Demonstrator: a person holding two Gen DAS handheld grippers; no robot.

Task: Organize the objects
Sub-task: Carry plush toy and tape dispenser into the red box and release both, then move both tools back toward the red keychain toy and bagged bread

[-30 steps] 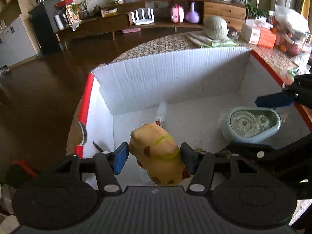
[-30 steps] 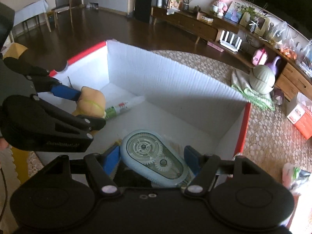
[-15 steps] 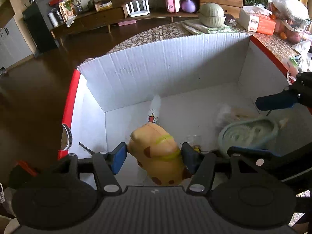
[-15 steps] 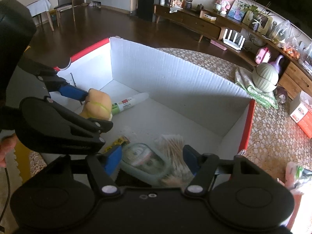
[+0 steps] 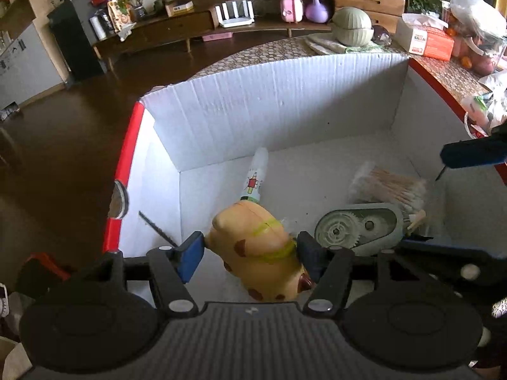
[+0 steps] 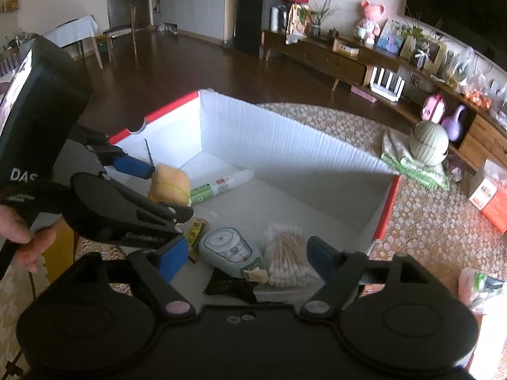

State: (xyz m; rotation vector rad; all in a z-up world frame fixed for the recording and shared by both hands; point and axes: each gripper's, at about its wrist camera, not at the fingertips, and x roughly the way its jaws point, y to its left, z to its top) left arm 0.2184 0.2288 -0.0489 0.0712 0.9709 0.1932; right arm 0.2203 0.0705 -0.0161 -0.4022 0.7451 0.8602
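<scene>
R gripper (image 6: 244, 256) just opened, dropped gear case (image 6: 229, 251) in box (image 5: 269, 117), now wide/empty | L gripper (image 5: 250, 251) opening, pads touch toy (image 5: 256, 247)? can't tell | next: release toy

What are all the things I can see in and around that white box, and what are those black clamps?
Cardboard box: one, white inside with red rim, on a patterned tabletop.
Squishy toy: one, yellow with brown spots, between the left clamp's pads, over the box.
Tube: one, white with a green end, lying on the box floor.
Gear case: one, pale green with a clear window, on the box floor.
Cotton swabs: one clear bag, beside the gear case.
Lidded bowl: one, grey-green, on a cloth beyond the box.
Tissue box: one, orange and white, on the table.
Left gripper: black, blue pads, around the toy.
Right gripper: black, open, empty, its jaws just widened.
</scene>
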